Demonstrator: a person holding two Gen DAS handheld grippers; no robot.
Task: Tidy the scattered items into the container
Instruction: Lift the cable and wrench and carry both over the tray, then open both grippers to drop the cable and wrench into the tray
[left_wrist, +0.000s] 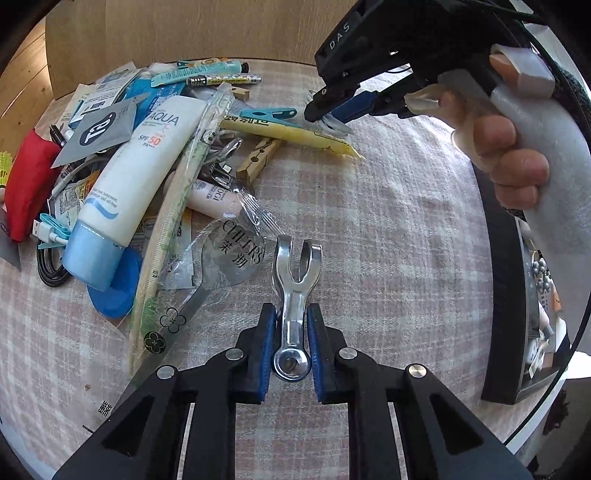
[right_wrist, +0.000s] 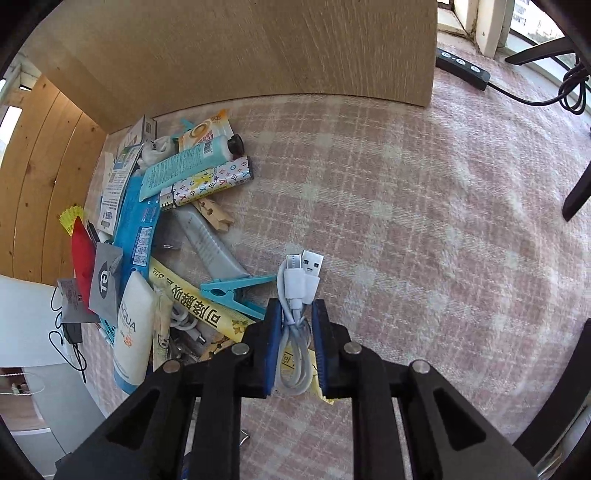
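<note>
pink plaid cloth (left_wrist: 388, 229) | left gripper (left_wrist: 291, 347) clamps shiny metal clip (left_wrist: 293, 295) | right gripper (right_wrist: 295, 343) clamps coiled white cable (right_wrist: 297, 295)

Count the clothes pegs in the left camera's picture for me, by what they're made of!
Wooden pegs: 2
Blue plastic peg: 1
Metal peg: 1, pinched in the left gripper
Total: 4 plainly seen. Another metal one may lie half buried in the pile.

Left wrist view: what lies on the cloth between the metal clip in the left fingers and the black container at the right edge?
Nothing: in the left wrist view only bare checked cloth lies between the metal clip and the container.
</note>
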